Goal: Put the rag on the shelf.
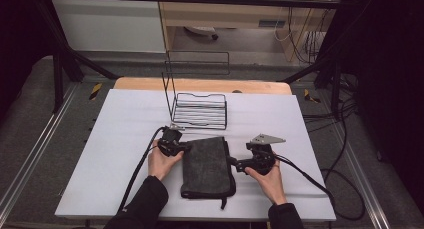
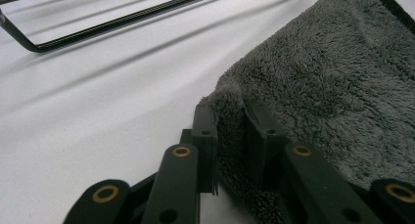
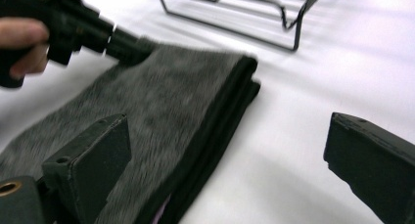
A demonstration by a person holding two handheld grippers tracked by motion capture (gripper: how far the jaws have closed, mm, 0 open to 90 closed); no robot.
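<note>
While the folded grey towel (image 1: 208,165) lay at centre frame, the left gripper (image 2: 230,119) pinched its edge; the right gripper (image 3: 227,155) gaped wide beside it.

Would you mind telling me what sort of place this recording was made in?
Probably a lab or workshop recording station, not a home: a white table inside a black metal frame, loose cables across the floor, and handheld grippers working a grey towel near a wire rack.
</note>
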